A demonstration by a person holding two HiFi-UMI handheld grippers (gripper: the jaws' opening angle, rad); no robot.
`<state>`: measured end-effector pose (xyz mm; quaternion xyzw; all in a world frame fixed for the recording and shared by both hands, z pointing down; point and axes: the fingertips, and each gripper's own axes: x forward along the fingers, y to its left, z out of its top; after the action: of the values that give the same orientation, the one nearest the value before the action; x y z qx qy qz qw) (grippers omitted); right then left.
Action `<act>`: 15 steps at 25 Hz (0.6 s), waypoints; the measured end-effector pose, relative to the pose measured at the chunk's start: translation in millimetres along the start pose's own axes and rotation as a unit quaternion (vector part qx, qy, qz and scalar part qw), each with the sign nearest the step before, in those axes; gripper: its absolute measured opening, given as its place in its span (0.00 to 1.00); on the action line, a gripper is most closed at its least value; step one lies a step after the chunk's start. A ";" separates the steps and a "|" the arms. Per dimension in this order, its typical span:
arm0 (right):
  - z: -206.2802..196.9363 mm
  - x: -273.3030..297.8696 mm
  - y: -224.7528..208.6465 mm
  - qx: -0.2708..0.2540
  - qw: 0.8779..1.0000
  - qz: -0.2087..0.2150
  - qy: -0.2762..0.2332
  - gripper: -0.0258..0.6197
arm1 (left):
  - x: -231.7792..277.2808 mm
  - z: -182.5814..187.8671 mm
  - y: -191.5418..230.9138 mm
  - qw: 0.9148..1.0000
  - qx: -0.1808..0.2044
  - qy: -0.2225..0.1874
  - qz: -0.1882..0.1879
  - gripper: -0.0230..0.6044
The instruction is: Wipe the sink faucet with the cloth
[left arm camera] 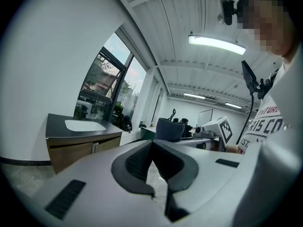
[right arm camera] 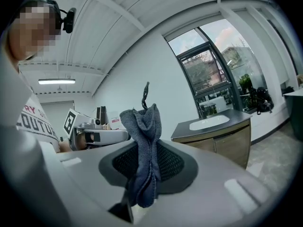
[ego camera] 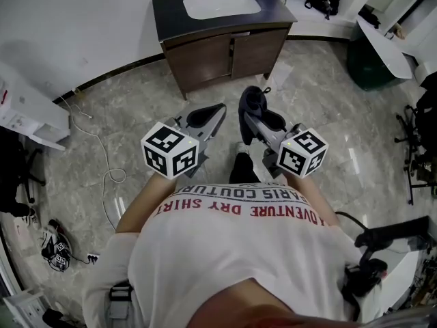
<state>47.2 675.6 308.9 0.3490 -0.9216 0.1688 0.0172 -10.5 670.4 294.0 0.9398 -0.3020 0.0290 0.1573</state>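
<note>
The right tongs (right arm camera: 146, 161) are clenched on the dark grey cloth (right arm camera: 142, 122), which stands bunched above them, well short of the sink (ego camera: 222, 4). The left tongs (left arm camera: 152, 148) are pressed together on nothing, equally far from that sink.

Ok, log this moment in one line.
right gripper: shut on cloth | left gripper: shut, empty | sink: ahead, not reached | wiping: not started
</note>
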 end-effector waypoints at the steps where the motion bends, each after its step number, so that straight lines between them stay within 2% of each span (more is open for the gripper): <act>1: 0.4 4.0 -13.2 0.002 1.000 0.000 0.001 0.16 | 11.9 -0.2 6.8 1.000 0.000 0.003 0.000 0.04; 7: 20.4 46.8 -128.2 0.016 1.000 0.004 -0.002 0.16 | 110.2 10.5 75.7 1.000 -0.008 0.020 0.015 0.04; 15: 98.3 148.1 -353.9 0.018 1.000 0.018 0.017 0.16 | 308.4 69.4 220.2 0.998 -0.030 0.040 0.050 0.04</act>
<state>173.5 301.9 344.3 0.3300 -0.9241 0.1913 0.0239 111.3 307.3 335.6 0.9167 -0.3426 0.0651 0.1952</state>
